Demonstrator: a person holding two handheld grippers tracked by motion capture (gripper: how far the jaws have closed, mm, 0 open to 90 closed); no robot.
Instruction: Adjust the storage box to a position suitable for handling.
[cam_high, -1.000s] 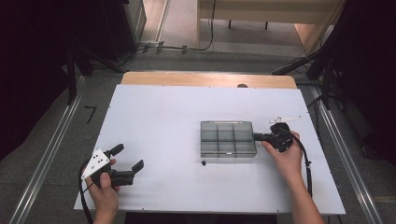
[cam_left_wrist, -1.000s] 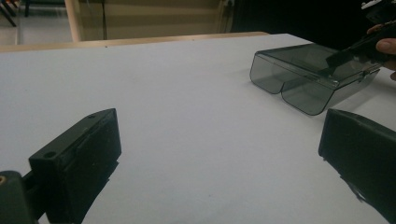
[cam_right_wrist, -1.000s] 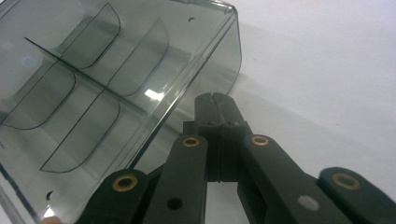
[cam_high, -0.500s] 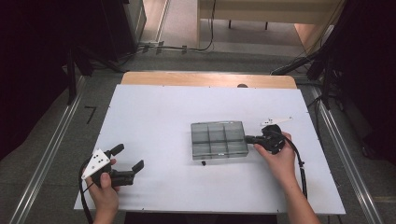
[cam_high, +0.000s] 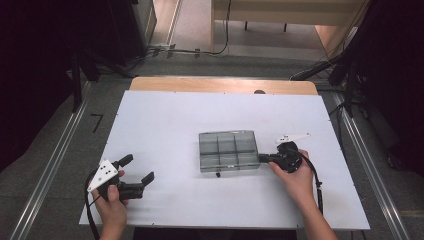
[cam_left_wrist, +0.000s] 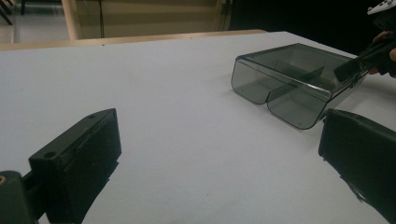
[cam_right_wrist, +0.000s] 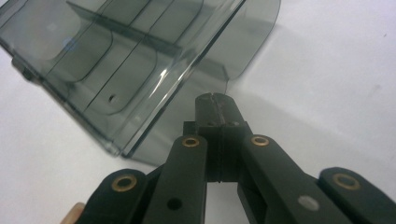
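light: dim, surroundings dark | focus: soft, grainy | glare: streak on smoky box (cam_right_wrist: 163, 77)

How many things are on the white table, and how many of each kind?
Smoky see-through box with compartments: 1
Black tongs, each held in a person's hand: 2, the left tongs and the right tongs
Total: 3

Premises: a lab or test bay. Evidence: white rectangular board surface (cam_high: 165, 130) on a wooden top, metal floor rails (cam_high: 47, 172) alongside, black cables (cam_high: 190, 50) across grey carpet, dark curtained surroundings.
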